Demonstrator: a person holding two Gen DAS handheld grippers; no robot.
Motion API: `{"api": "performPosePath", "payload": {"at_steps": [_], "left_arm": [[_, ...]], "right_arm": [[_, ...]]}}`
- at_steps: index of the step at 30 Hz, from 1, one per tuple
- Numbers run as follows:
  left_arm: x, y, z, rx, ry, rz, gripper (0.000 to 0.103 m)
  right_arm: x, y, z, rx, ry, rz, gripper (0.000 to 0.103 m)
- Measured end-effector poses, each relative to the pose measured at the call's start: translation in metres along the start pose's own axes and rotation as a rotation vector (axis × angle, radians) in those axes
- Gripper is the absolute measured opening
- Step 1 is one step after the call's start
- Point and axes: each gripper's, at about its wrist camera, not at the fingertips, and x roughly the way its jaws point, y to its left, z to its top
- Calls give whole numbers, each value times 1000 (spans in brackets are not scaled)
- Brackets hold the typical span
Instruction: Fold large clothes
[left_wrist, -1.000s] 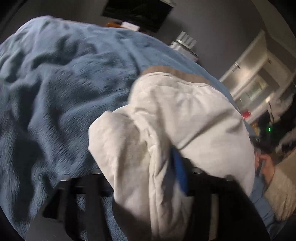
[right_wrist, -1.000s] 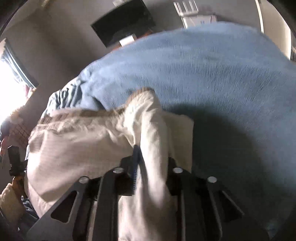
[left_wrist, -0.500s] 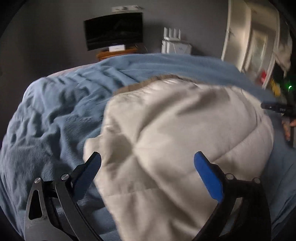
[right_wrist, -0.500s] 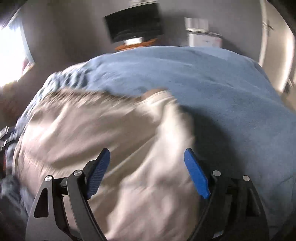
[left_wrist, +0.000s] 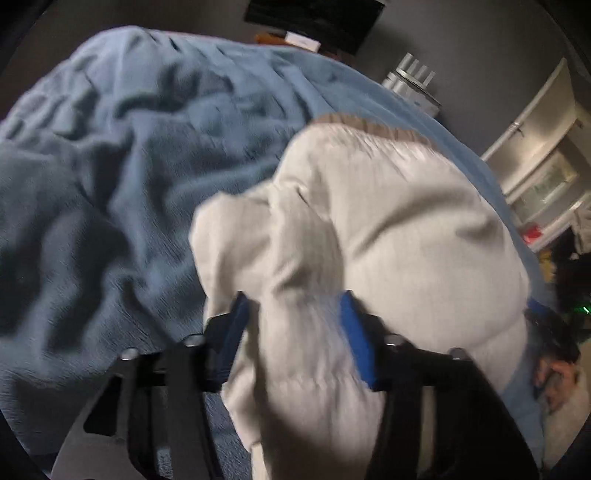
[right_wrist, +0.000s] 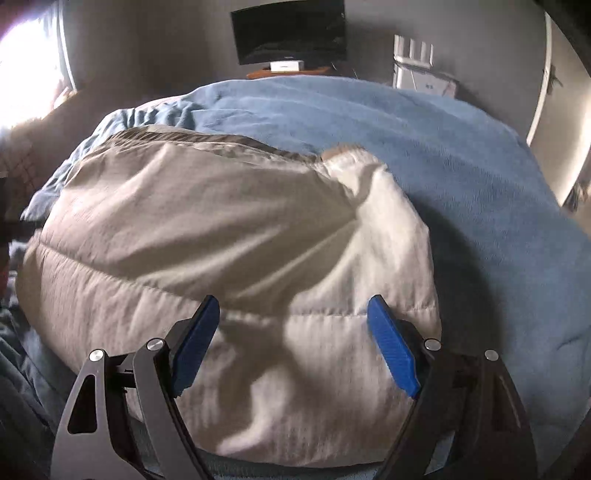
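Blue blanket covers the bed, cream garment lying on it near the front edge, left gripper with blue pads partly closed around a bunched fold of the garment, right gripper spread wide over its near edge, gripping nothing.

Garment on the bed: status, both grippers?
Left gripper closing around a fold of the cream garment. Right gripper open above it. Blue blanket underneath, nothing obstructing.
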Motion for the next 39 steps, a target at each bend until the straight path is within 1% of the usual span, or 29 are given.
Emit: {"api": "performPosePath", "payload": {"at_steps": [1, 2, 5, 6, 8, 9, 10, 11, 13, 15, 16, 17, 18, 19, 22, 24, 26, 28, 30, 31, 32, 33, 34, 36, 39], "left_arm": [[-1, 0, -2, 3, 6, -13, 17], [-4, -3, -3, 14, 6, -18, 12], [-23, -15, -12, 91, -27, 28, 8], [-28, -15, -16, 94, -32, 30, 8], [-37, -10, -27, 90, -17, 24, 8], [-36, -8, -30, 90, -1, 28, 8], [-32, -6, -37, 106, 25, 47, 8], [-30, -6, -41, 114, 33, 58, 8], [-30, -6, -42, 116, 21, 61, 8], [-38, -10, -41, 127, -15, 72, 13], [-43, -12, -40, 130, -30, 81, 23], [-48, -14, -40, 133, -38, 71, 50], [-54, -17, -40, 140, -56, 80, 66], [-60, -21, -41, 158, -75, 85, 75], [-73, -45, -47, 248, -88, 95, 75], [-78, -63, -53, 292, -102, 89, 79], [-77, -89, -62, 330, -110, 71, 90], [-64, -108, -70, 337, -93, 53, 94], [-43, -125, -76, 329, -64, 53, 96], [-32, -128, -77, 325, -49, 67, 96], [-16, -134, -77, 324, -29, 106, 96], [-7, -138, -75, 328, -21, 134, 96], [4, -143, -70, 330, -29, 171, 98], [14, -147, -49, 298, -66, 182, 98], [27, -151, -11, 270, -84, 203, 97]], "right_arm": [[1, -2, -2, 3, -1, 4, 79], [1, -3, -3, 0, -1, 2, 78], [0, -1, -5, -24, -6, -8, 78], [-2, -1, -5, -30, -8, -8, 78], [-4, 0, -5, -31, -13, 2, 78], [-4, 0, -6, -28, -13, 9, 78], [-4, 1, -6, -29, -10, 13, 78], [-2, 2, -6, -33, -7, 13, 78], [-2, 4, -7, -40, -4, 7, 78], [-5, 3, -8, -38, -2, 14, 78], [-8, 2, -9, -37, -2, 15, 78], [-12, 0, -10, -35, 2, 14, 78], [-15, -1, -12, -33, 8, 15, 78], [-19, -2, -13, -31, 11, 18, 78], [-30, -2, -24, -29, 19, 29, 79], [-33, 3, -33, -39, 40, 31, 79], [-30, 8, -40, -51, 57, 19, 79], [-21, 16, -43, -59, 76, 15, 81], [-14, 25, -40, -77, 63, -1, 85], [-12, 29, -37, -86, 54, -4, 86], [-9, 34, -32, -96, 45, -11, 87], [-4, 40, -24, -108, 36, -20, 87], [0, 44, -17, -116, 32, -19, 87], [13, 49, 2, -117, 27, -20, 88], [36, 55, 32, -106, 33, -12, 90]]}}
